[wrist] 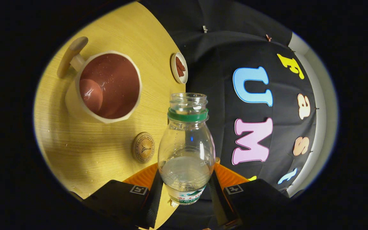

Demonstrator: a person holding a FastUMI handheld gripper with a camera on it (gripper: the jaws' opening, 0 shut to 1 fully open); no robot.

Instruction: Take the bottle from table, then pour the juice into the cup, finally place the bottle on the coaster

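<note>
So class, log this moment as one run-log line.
gripper: shut on clear plastic bottle | bottle: tilted, uncapped | cream mug: reddish inside | round wooden coaster: bare

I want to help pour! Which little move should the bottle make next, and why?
Probably swing the bottle over the cup before tipping further. The gripper clamps it, cap off, but its mouth sits beside the cup, not above it, so juice could spill on the table.

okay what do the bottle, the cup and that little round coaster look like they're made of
Bottle, held between the gripper fingers: clear, glossy, ribbed, likely plastic. Cup: cream outside, speckled reddish-brown glossy inside, probably glazed ceramic; its handle looks wooden. Coaster: light brown with an engraved mark, seemingly wood.
</note>
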